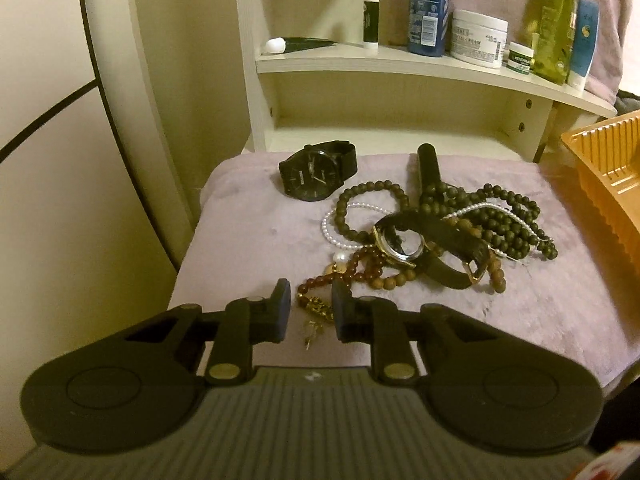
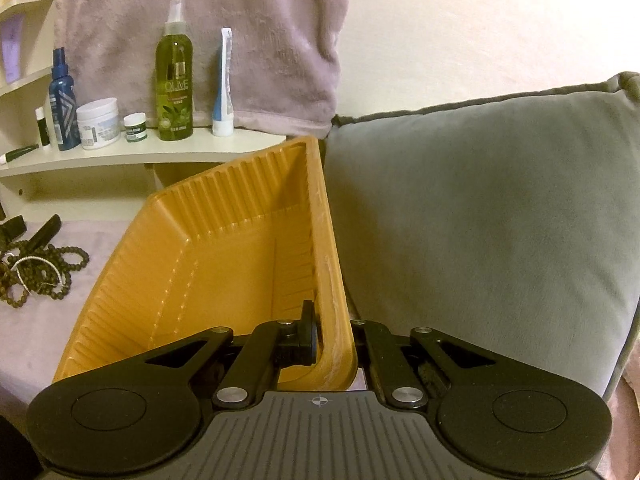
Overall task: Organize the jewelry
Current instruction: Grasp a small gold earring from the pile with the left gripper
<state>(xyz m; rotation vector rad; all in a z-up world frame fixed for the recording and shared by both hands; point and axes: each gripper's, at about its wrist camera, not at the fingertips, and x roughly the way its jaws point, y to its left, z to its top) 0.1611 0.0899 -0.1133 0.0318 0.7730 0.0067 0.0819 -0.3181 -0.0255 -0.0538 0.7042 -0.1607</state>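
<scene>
Picking from the jewelry pile (image 1: 420,232) on the purple blanket (image 1: 248,216) is underway: left tongs (image 1: 311,312) stand narrowly apart around a gold trinket (image 1: 318,306), right tongs (image 2: 336,336) clamped on the orange tray (image 2: 224,240) rim. Next, a firmer pinch is probably needed.

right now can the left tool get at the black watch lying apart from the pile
Probably yes: the black watch lies alone on the purple cloth beyond the left tool, and bare cloth left of the bead pile leaves a way.

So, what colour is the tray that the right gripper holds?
Orange tray with ribbed walls, best in the right wrist view.
</scene>
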